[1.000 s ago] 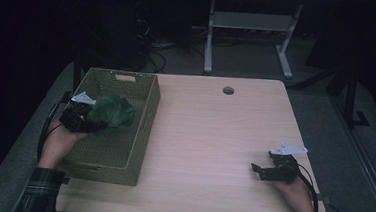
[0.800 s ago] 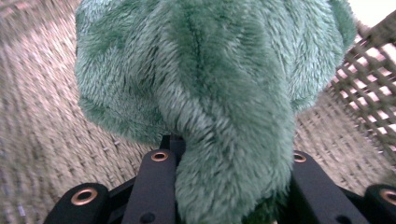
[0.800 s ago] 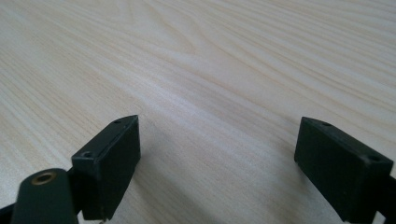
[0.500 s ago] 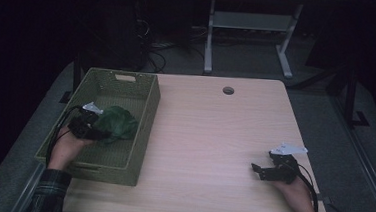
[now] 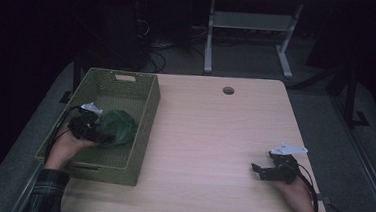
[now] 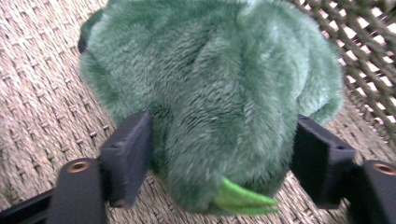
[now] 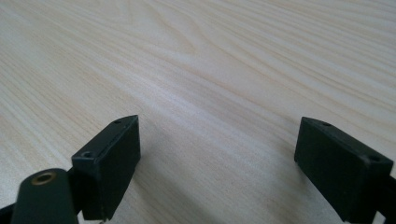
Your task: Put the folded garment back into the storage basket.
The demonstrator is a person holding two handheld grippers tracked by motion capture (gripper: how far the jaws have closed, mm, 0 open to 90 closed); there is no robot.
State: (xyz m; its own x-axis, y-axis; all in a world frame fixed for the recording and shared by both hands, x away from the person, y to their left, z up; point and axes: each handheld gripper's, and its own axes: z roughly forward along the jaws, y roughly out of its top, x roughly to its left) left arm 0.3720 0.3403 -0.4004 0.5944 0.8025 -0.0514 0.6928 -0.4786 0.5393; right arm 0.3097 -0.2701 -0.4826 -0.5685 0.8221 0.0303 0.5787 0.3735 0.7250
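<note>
A green plush toy point(image 5: 117, 127) lies on the floor of the woven green basket point(image 5: 146, 108) at the table's left. My left gripper point(image 5: 102, 137) reaches into the basket at the toy's near side. In the left gripper view the toy point(image 6: 210, 93) sits between the two jaws of this gripper point(image 6: 219, 163). The jaws have just been opening and stand wide on either side of the fur, which rests on the basket weave point(image 6: 37, 93). My right gripper point(image 5: 257, 171) rests low at the table's right front, open, with only bare wood point(image 7: 210, 56) between its jaws point(image 7: 219, 158).
The light wooden table point(image 5: 214, 138) has a round cable hole point(image 5: 228, 91) near its far edge. The basket's right wall point(image 6: 369, 51) stands close beside the toy. Beyond the table are a white desk frame point(image 5: 209, 42) and cables on a dark floor.
The left hand came down into the basket with the toy, and its jaws spread apart, leaving the toy on the basket floor. The right hand has stayed where it was.
</note>
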